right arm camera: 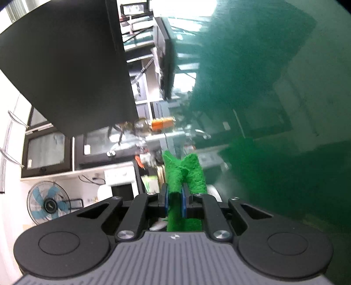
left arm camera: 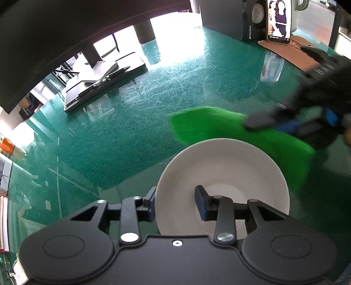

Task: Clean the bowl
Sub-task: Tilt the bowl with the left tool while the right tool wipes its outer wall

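The left gripper (left arm camera: 175, 202) has its blue-padded fingers (left arm camera: 200, 203) clamped across the wall of a plain white round ceramic bowl (left arm camera: 228, 166): one finger sits outside the near-left rim, the other inside the bowl. The bowl stands on a scratched, glossy teal-green surface (left arm camera: 131, 131), close in front of the left wrist camera.

The right gripper (right arm camera: 174, 200) has its fingers (right arm camera: 183, 202) pressed together on a fold of bright green fuzzy cloth (right arm camera: 193, 173), which sticks out past the tips and also trails back between the arms. In the left wrist view that gripper (left arm camera: 258, 123) comes in blurred from the right, holding the green cloth (left arm camera: 208, 125) just beyond the bowl's far rim; whether the cloth touches the bowl cannot be told.

Farther out on the surface lie a flat grey tablet with pens on it (left arm camera: 103, 81), a phone with a lit screen (left arm camera: 279, 20) propped upright, and a black speaker (left arm camera: 252, 19) beside it.
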Demonstrator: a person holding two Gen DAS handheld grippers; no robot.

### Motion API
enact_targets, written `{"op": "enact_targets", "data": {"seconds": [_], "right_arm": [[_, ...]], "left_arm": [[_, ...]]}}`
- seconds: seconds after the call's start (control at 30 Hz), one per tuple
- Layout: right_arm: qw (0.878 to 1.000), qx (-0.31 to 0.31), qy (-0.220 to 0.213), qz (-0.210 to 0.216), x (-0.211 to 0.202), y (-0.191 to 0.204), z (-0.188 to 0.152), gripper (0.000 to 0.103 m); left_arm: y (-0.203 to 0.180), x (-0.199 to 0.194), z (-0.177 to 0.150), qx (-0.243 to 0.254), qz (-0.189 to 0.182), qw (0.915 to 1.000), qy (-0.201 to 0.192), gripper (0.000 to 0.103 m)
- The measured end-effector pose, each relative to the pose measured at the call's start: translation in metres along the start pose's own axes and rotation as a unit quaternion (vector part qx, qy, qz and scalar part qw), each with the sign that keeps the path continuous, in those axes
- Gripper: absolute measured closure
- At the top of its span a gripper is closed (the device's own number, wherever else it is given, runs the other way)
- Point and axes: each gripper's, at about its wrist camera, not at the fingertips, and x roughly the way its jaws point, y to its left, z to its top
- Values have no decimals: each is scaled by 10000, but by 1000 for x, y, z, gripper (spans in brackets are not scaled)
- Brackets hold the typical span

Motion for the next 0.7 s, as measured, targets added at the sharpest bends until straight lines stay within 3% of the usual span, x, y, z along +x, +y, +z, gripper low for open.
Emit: {"op": "enact_targets", "data": {"seconds": [0.13, 0.47, 0.7], "right_arm": [[9998, -210, 0, -10, 22, 10, 7, 91], [9994, -301, 165, -74, -24, 8, -20, 91], [9982, -518, 295, -99, 25, 23, -3, 91]], "left_arm": [[-1, 0, 2, -43, 45, 10000, 61, 67], [-7, 0, 5, -110, 237, 9995, 149, 66], [-16, -1, 7, -85, 469, 9986, 210, 66]]}}
